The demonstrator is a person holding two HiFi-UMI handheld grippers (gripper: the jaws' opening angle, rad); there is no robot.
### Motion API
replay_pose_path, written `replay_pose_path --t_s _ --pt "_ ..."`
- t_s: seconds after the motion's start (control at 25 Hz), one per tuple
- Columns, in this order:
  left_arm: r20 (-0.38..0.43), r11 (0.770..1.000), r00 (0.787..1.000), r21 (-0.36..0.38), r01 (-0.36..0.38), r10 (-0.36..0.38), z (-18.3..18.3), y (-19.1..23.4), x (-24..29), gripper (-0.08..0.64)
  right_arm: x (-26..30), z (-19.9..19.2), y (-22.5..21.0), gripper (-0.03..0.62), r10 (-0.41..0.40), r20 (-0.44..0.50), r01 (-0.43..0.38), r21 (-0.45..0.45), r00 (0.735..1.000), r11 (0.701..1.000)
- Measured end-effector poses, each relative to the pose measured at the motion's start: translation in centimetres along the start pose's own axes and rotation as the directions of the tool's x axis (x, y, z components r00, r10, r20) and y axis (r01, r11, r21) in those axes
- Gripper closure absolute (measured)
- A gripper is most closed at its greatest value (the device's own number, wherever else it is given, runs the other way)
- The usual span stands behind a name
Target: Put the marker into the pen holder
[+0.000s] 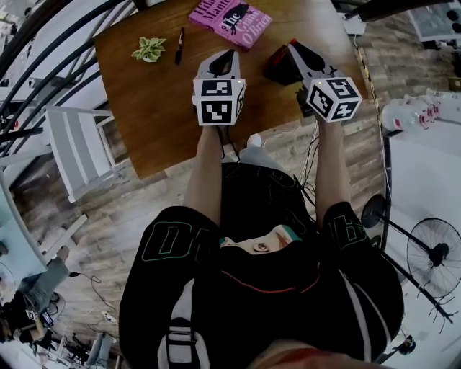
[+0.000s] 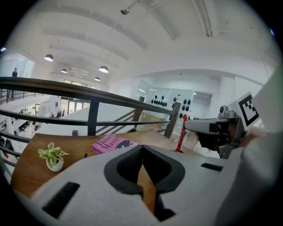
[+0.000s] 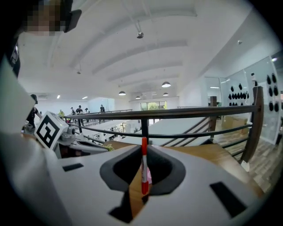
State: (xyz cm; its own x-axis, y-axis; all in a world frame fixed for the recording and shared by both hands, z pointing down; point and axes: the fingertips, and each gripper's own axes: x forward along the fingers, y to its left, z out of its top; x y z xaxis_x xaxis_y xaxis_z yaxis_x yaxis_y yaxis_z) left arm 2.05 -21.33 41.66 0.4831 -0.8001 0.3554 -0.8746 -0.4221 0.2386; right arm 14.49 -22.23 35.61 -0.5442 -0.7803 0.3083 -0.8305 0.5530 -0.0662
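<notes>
**A:** What do we see at the left of the desk (image 1: 158, 108)?

**B:** A small plant (image 1: 149, 49) in a white pot stands near the far left corner. A black pen (image 1: 179, 45) lies just to its right, apart from it.

**A:** And further along?

**B:** We find a pink book (image 1: 230, 21) lying flat at the far edge, turned at an angle to it. Nearer to us the left claw (image 1: 232, 53) hangs over the middle of the desk. Its own view shows the tips meeting and nothing between them, so we call it closed and empty.

**A:** Where is the holder (image 1: 279, 66)?

**B:** It is the dark thing toward the right edge, between the two claws. The right claw partly covers it, so we cannot make out its opening.

**A:** And the marker (image 3: 143, 170)?

**B:** The right claw (image 1: 293, 45) grips it. We see it pinched between the pads, red, standing nearly upright, with its top rising past the tips. It is held above the desk, not in the holder. From the left claw's view we see it sticking up from the right claw, in front of the dark railing (image 2: 93, 95).
</notes>
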Motion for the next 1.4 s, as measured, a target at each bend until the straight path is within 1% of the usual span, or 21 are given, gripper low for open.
replay_pose_path --t_s 0.24,0.4,0.56,0.8,0.96,1.2,1.4 --pt "0.012 1.000 1.000 0.024 0.008 -0.008 1.4 -2.4 1.7 0.554 -1.7 0.6 -3.9 0.549 -0.022 0.028 0.022 0.012 0.999 1.000" --pt "0.009 1.000 1.000 0.027 -0.001 0.001 1.7 -3.5 2.9 0.554 -2.1 -0.4 -6.1 0.549 -0.021 0.014 0.021 0.034 1.000 0.999" --pt "-0.011 0.999 1.000 0.030 -0.011 0.012 1.1 -4.6 3.9 0.554 -2.2 -1.8 -7.4 0.549 -0.007 -0.002 0.008 0.060 1.000 0.998" --pt "-0.072 0.999 0.997 0.037 -0.036 0.038 -0.8 -5.7 4.8 0.554 -2.2 -4.3 -8.7 0.548 0.031 -0.025 -0.028 0.115 0.999 0.993" --pt "-0.108 0.998 0.992 0.035 -0.057 0.060 -2.6 -6.0 4.8 0.554 -1.9 -6.4 -8.6 0.548 0.067 -0.038 -0.060 0.150 0.997 0.987" --pt "-0.163 0.994 0.980 0.041 -0.104 0.110 -4.8 -7.1 4.0 0.554 -2.3 -8.3 -8.1 0.548 0.133 -0.041 -0.123 0.198 0.990 0.972" --pt "-0.176 0.990 0.975 0.034 -0.133 0.137 -6.3 -8.4 4.1 0.554 -2.7 -9.5 -8.4 0.548 0.169 -0.045 -0.158 0.190 0.985 0.969"
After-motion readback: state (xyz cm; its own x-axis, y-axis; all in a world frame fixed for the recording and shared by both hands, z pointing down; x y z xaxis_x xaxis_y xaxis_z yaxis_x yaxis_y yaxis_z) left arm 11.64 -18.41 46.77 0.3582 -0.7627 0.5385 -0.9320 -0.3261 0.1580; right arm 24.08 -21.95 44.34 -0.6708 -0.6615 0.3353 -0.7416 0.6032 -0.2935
